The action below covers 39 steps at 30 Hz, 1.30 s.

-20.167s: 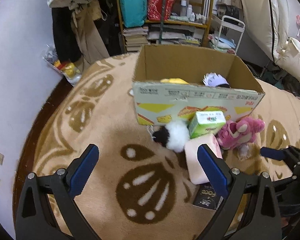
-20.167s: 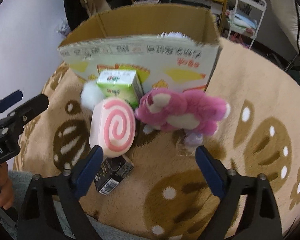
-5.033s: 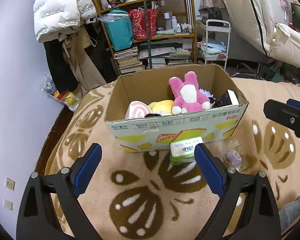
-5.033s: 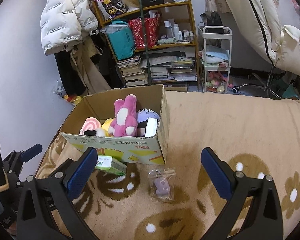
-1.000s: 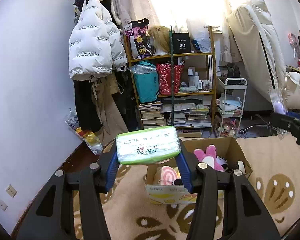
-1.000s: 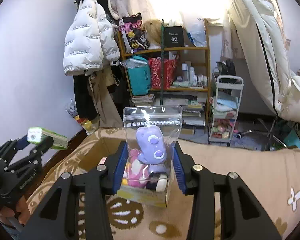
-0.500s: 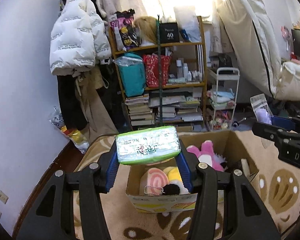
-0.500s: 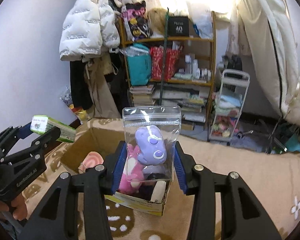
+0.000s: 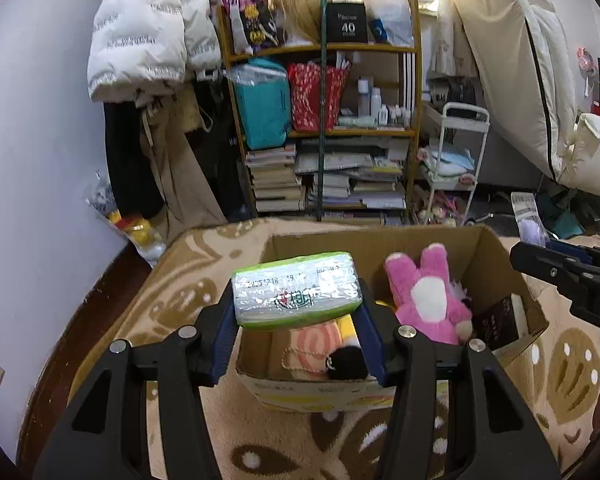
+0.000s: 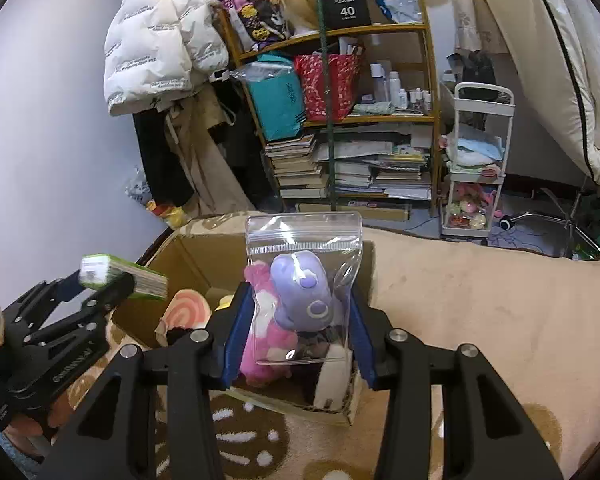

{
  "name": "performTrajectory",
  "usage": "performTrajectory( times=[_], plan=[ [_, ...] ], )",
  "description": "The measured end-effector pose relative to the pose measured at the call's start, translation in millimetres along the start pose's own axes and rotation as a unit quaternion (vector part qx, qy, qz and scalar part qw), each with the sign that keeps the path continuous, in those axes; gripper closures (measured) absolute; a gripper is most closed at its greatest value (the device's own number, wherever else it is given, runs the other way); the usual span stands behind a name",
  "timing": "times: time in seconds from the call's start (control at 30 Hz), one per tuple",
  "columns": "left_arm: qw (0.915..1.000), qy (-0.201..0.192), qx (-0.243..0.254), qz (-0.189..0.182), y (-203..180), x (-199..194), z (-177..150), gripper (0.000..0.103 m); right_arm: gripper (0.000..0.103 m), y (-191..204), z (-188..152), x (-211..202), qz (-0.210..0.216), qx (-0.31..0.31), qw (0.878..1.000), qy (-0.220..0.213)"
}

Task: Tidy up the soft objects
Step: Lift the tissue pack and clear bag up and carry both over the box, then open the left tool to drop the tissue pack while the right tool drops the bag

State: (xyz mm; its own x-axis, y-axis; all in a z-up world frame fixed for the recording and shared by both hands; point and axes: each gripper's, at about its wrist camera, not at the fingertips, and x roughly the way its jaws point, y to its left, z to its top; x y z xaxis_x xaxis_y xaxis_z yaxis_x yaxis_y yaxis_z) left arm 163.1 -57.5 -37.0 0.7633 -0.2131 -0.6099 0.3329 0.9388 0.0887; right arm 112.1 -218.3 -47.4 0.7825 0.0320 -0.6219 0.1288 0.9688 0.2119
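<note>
My left gripper (image 9: 298, 316) clamps the tissue pack (image 9: 297, 295), my right gripper (image 10: 298, 322) the bagged toy (image 10: 301, 289); the box (image 9: 496, 254) probably lies just below and ahead of both.

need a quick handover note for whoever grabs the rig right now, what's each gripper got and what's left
Left gripper: shut on the green plastic-wrapped tissue pack, held above the open cardboard box.
Right gripper: shut on the clear zip bag with a purple plush toy, also held over the box.
Done: pink plush bear, pink swirl-roll cushion and black pompom lie in the box.
Left: lower and release both held items into the box.
</note>
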Motion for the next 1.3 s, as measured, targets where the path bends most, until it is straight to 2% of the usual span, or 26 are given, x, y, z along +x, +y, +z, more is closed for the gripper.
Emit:
performTrajectory(
  times=[0.1, 0.33, 0.43, 0.5, 0.7, 0.77, 0.93, 1.03, 1.17, 1.3],
  plan=[
    [0.9999, 0.009, 0.000, 0.004, 0, 5, -4, 0.049, 0.054, 4, -2, 5, -0.002, -0.012, 1.000, 0.008],
    [0.9999, 0.000, 0.008, 0.012, -1, 1, -4, 0.034, 0.053, 6, -5, 7, -0.001, -0.011, 1.000, 0.017],
    [0.9999, -0.001, 0.009, 0.014, -1, 0, -4, 0.031, 0.045, 5, -5, 5, -0.001, -0.009, 1.000, 0.015],
    [0.9999, -0.002, 0.007, 0.013, 0, -2, -4, 0.029, 0.044, 5, -5, 5, -0.002, -0.009, 1.000, 0.016],
    [0.9999, -0.007, 0.003, 0.015, 2, -6, -3, 0.027, 0.042, 8, -5, 8, -0.005, -0.016, 1.000, 0.020],
    [0.9999, -0.007, 0.003, 0.014, 2, -6, -3, 0.027, 0.035, 8, -6, 8, -0.008, -0.021, 1.000, 0.019],
    [0.9997, -0.007, 0.010, 0.020, 0, -7, -3, 0.027, 0.032, 10, -7, 8, -0.015, -0.028, 0.999, 0.019],
    [0.9995, -0.008, 0.017, 0.026, -2, -9, -4, 0.027, 0.027, 10, -6, 7, -0.020, -0.031, 0.999, 0.019],
    [0.9992, -0.009, 0.016, 0.037, -3, -11, -7, 0.020, 0.026, 11, -7, 5, -0.021, -0.032, 0.999, 0.022],
    [0.9991, -0.013, -0.001, 0.040, 2, -21, -8, 0.020, 0.023, 16, -11, -2, -0.023, -0.038, 0.999, 0.024]
  ],
)
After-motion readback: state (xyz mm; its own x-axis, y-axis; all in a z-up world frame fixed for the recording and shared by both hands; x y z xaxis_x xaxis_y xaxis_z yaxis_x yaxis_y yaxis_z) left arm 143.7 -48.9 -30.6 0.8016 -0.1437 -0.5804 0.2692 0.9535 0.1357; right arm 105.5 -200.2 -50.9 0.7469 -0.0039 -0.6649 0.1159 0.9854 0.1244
